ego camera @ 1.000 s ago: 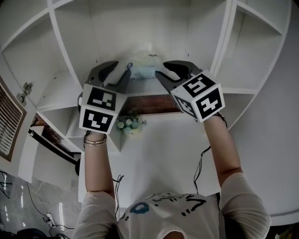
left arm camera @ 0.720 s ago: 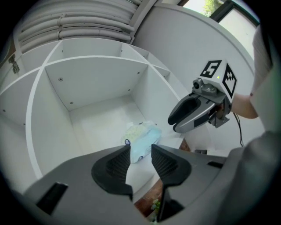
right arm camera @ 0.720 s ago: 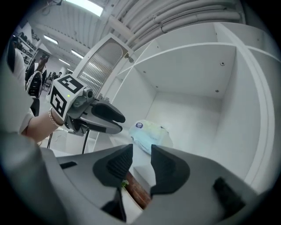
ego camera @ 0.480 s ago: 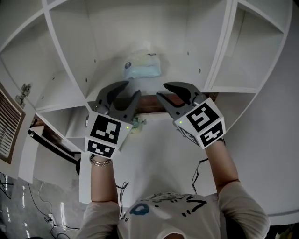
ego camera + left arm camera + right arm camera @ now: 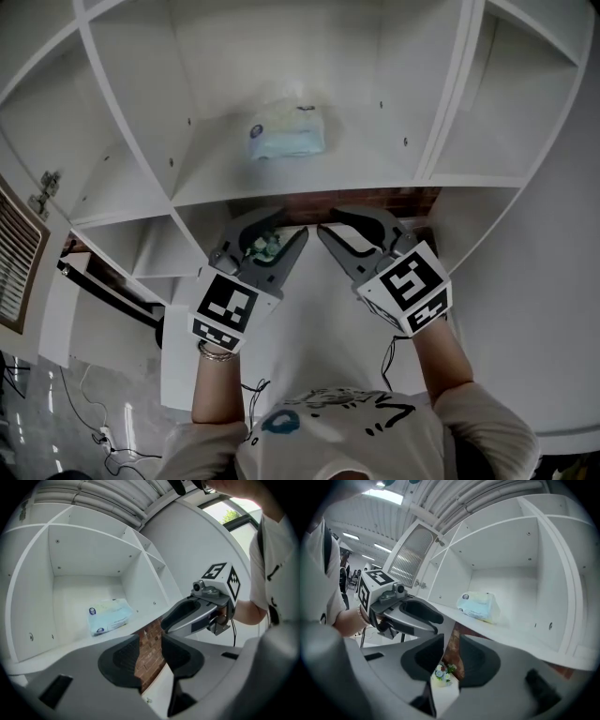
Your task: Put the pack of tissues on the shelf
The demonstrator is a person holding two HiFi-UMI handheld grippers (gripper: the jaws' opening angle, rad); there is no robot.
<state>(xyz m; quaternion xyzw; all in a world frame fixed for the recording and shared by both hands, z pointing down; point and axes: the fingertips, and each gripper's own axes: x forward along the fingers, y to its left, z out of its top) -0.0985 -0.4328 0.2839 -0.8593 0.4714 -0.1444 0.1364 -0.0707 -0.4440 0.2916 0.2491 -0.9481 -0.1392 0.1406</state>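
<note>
The pale blue pack of tissues (image 5: 286, 136) lies by itself on the white shelf board (image 5: 309, 190), deep in the middle compartment. It also shows in the left gripper view (image 5: 108, 616) and the right gripper view (image 5: 478, 605). Both grippers hang side by side below the board's front edge, clear of the pack. My left gripper (image 5: 270, 236) (image 5: 150, 656) is open, with only brick wall showing between its jaws. My right gripper (image 5: 339, 223) (image 5: 451, 658) is open too; its jaws have just been closing a little with nothing between them.
The white shelf unit (image 5: 441, 103) has several compartments around the middle one. Below the board are a red brick back wall (image 5: 375, 199) and a small pot of flowers (image 5: 262, 246) (image 5: 442, 674). A louvred vent (image 5: 14, 246) is at the left, with cables on the floor.
Both grippers have dropped from beside the pack at shelf height to below the board's front edge. The pack stays lying on the shelf.
</note>
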